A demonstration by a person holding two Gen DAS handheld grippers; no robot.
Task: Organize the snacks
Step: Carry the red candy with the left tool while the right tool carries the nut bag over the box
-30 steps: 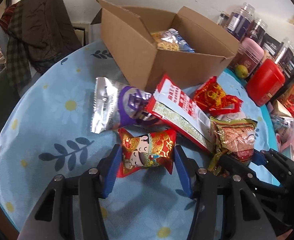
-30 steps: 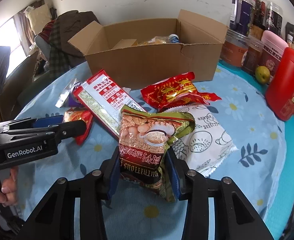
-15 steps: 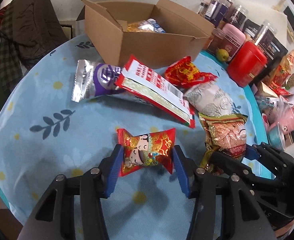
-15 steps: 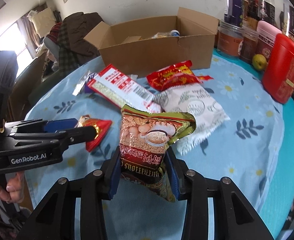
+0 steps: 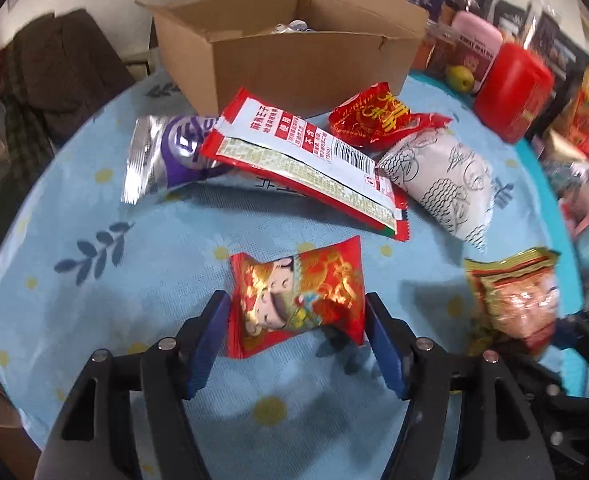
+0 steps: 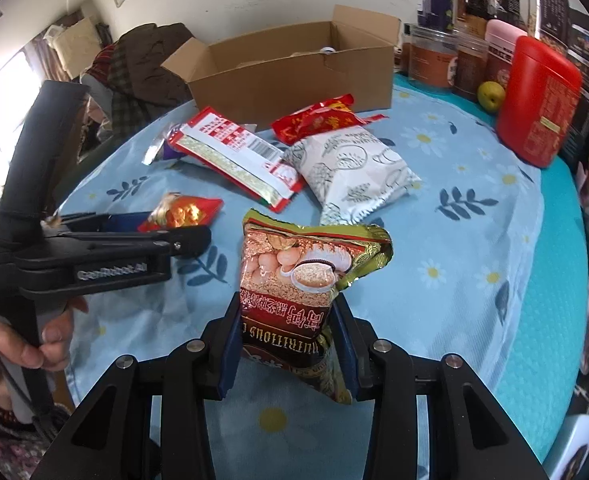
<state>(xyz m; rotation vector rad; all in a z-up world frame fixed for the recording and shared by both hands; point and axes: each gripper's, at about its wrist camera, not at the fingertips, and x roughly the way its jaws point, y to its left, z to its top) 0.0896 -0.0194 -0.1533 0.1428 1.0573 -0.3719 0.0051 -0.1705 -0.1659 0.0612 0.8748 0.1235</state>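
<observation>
1. My left gripper (image 5: pixel 298 322) has its jaws opening. The red cartoon-face snack pack (image 5: pixel 298 296) sits between the blue pads; I see a thin gap on the left side, and the right pad is at the pack's edge, so I read no squeeze.
2. That pack hangs tilted over the blue daisy tablecloth (image 5: pixel 94 320), near edge of the table, throwing a shadow below it.
3. My right gripper (image 6: pixel 288 344) is clamped on the oat-cereal bag (image 6: pixel 294 280). Pads pinch its lower part, and the top stands up and flops right.
4. In the right wrist view the left gripper comes in from the left, with a hand (image 6: pixel 18 344) on its handle.
5. The cardboard box (image 5: pixel 294 56) is at the far side, flaps open, with some packets inside that I can't identify.
6. In front of the box, left to right: silver-purple packet (image 5: pixel 162 156), long red-and-white packet (image 5: pixel 306 160) lying partly over it, crinkled red packet (image 5: pixel 378 118), white patterned bag (image 5: pixel 442 180).
7. Far right: red canister (image 6: pixel 534 100), a green fruit (image 6: pixel 490 96) beside it, jars behind.
</observation>
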